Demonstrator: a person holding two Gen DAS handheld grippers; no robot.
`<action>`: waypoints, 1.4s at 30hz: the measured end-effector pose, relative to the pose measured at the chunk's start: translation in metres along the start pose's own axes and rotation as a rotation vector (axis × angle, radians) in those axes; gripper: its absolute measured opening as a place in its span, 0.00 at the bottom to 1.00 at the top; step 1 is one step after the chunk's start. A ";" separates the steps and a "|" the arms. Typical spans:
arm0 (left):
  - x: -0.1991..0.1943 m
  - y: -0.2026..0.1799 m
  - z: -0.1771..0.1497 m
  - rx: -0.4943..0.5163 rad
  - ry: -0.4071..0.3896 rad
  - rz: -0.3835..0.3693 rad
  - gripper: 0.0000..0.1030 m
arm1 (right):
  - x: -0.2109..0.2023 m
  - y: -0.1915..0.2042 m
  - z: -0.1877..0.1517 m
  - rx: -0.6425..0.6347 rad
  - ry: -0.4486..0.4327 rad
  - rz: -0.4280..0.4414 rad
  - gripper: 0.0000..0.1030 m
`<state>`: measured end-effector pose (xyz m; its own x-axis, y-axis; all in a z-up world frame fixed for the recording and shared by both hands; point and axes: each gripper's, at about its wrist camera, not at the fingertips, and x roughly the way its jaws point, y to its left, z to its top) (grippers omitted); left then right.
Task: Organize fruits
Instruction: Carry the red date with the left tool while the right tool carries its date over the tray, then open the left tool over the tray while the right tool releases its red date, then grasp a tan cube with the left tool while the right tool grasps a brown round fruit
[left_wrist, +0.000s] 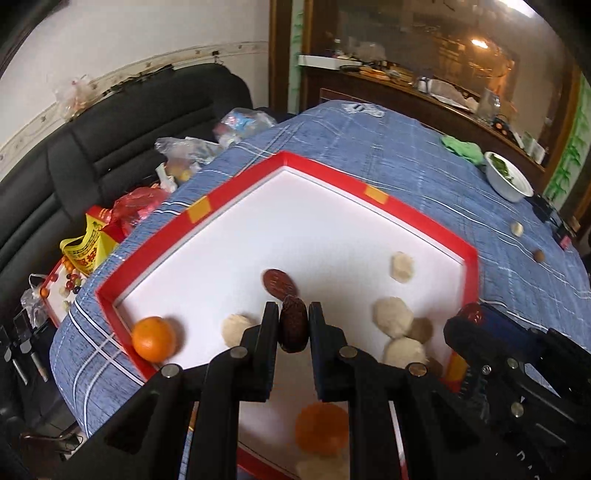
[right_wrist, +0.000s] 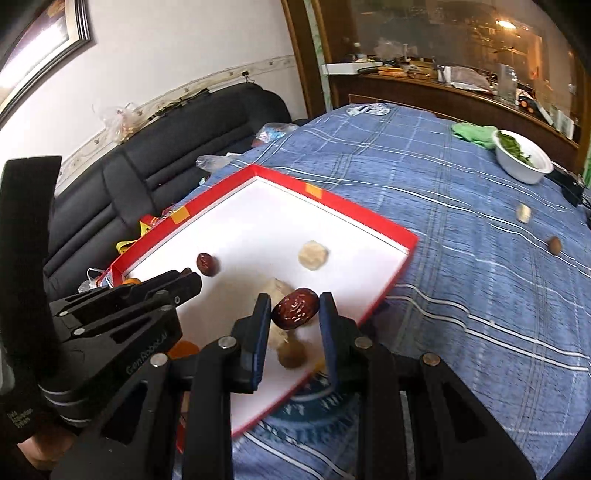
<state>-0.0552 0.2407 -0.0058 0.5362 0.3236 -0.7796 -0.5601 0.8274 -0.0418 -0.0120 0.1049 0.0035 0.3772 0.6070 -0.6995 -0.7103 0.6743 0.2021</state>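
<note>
While both tongs hover over the red-rimmed tray (left_wrist: 384, 197), the readings are:
Left tongs (left_wrist: 293, 325): clamped on a dark red date (left_wrist: 293, 328), held upright above the tray floor.
Right tongs (right_wrist: 295, 314): gripping a second date (right_wrist: 295, 308), lying crosswise between the pads.
Tray: on the blue checked surface (right_wrist: 461, 240); holds a loose date (left_wrist: 279, 283), an orange (left_wrist: 153, 338) at its rim, and pale round fruits (left_wrist: 400, 266).
White bowl (right_wrist: 522, 162): well apart, far corner.

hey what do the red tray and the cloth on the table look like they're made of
Red tray: looks like glossy cardboard, a box lid perhaps; thin folded walls, crisp corners, matte white inner floor. It could be thin plastic.
Tablecloth: woven fabric, matte blue with white check lines; it drapes and wrinkles softly over the table edge.
</note>
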 end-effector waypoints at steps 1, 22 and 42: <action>0.002 0.003 0.001 -0.005 0.001 0.006 0.14 | 0.002 0.001 0.001 -0.001 0.002 0.003 0.28; 0.019 0.018 0.017 -0.036 0.017 0.069 0.14 | 0.034 0.012 0.015 -0.004 0.044 0.013 0.28; -0.005 -0.024 0.025 -0.084 -0.080 0.045 0.65 | -0.030 -0.087 0.015 0.127 -0.077 -0.107 0.58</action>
<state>-0.0281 0.2305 0.0148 0.5561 0.3984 -0.7294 -0.6338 0.7710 -0.0621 0.0478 0.0340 0.0174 0.4943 0.5560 -0.6683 -0.5848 0.7814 0.2176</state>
